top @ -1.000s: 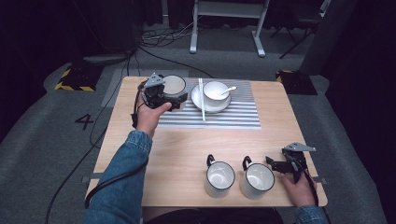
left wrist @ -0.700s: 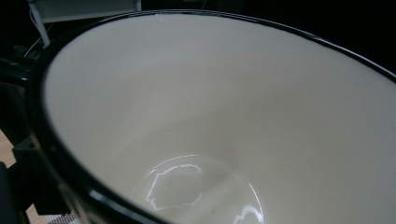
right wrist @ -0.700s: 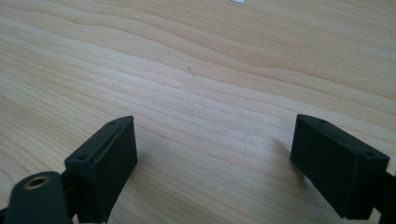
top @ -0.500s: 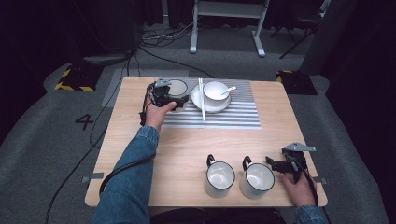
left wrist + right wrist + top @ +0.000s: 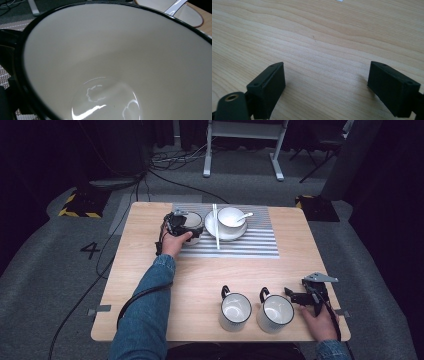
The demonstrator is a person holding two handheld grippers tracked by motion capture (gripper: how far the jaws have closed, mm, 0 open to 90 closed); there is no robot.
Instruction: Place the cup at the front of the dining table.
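Left gripper (image 5: 176,226) moved further right with cup (image 5: 192,225) since earlier; cup now sits on striped mat (image 5: 250,245), just beside plate (image 5: 210,223) with bowl (image 5: 231,217). Jaws clamped on cup rim (image 5: 25,75), so cup stays steady. Right gripper (image 5: 300,297) rests on table (image 5: 200,280) beside two mugs (image 5: 235,311), jaws apart, nothing held, waiting.

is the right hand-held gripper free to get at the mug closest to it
Probably yes. The right hand-held gripper rests open on bare table just right of the nearest mug, with nothing between them. The mug's handle points away toward the far left, so the rim seems easier.
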